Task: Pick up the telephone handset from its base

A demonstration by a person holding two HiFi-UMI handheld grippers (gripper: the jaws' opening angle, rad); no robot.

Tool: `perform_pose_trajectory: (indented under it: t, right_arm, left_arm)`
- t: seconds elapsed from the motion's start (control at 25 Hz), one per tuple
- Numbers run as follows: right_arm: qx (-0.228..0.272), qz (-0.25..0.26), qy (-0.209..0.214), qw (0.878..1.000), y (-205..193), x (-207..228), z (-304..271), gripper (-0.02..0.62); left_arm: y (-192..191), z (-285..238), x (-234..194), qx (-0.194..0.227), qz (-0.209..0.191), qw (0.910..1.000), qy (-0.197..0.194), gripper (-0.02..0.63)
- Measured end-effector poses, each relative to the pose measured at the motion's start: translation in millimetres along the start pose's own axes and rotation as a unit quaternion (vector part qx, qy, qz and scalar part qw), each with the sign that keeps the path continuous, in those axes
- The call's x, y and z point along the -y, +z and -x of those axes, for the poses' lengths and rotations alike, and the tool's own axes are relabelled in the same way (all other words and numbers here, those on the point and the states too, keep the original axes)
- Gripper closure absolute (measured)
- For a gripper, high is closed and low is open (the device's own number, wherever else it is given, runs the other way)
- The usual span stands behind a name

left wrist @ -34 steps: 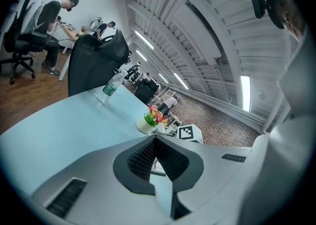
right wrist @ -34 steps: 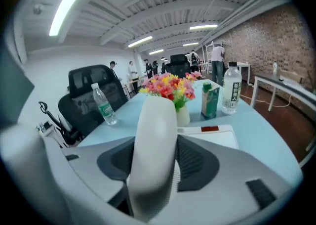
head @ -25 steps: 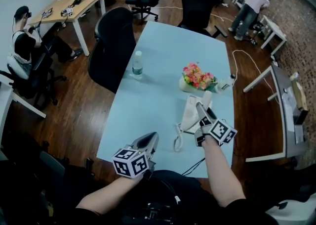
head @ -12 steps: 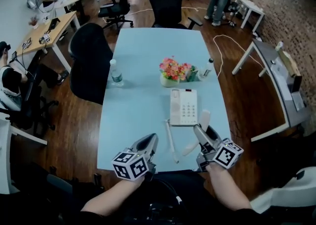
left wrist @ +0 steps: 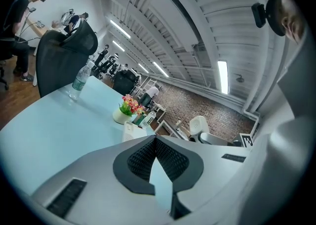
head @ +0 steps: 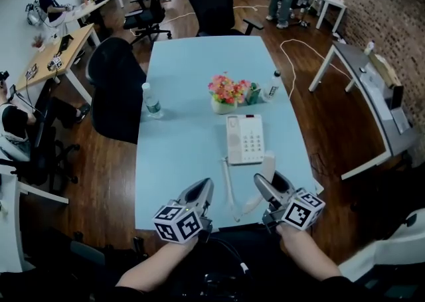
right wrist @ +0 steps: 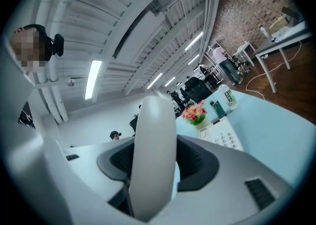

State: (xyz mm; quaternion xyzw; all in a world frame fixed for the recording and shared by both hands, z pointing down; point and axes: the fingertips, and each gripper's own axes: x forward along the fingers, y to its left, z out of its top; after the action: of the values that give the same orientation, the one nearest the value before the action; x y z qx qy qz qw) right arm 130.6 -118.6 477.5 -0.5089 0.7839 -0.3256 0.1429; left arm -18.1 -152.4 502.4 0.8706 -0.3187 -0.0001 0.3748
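Observation:
The white telephone base [head: 244, 139] lies with its keypad up on the pale blue table [head: 186, 154], below the flowers; it also shows in the right gripper view [right wrist: 224, 137]. Its handset [head: 267, 162] is off the base, near the table's front edge. My right gripper [head: 269, 186] is shut on it, and the handset [right wrist: 155, 135] stands upright between the black pads. The cord [head: 229, 188] trails from the base along the table. My left gripper [head: 203, 186] hovers at the front edge, left of the cord, pads [left wrist: 140, 157] meeting at the tips with nothing between them.
A pot of flowers [head: 227, 91] and a small bottle [head: 271, 85] stand behind the base. A water bottle [head: 151, 101] stands at the table's left edge beside a black chair [head: 116, 88]. Desks with people line the far left; more desks stand right.
My right gripper has drawn the handset off the base and back toward the table's near edge. The left gripper has barely shifted.

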Motion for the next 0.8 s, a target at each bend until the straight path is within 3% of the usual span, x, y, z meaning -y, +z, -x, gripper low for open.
perform_pose_trajectory:
  t: [0.8]
  right_arm:
    - [-0.009,0.022,-0.003,1.000,1,-3,-20,0.356]
  left_arm:
    - [26,13,-14,0.045,0.003,0.9987,0.023,0.615]
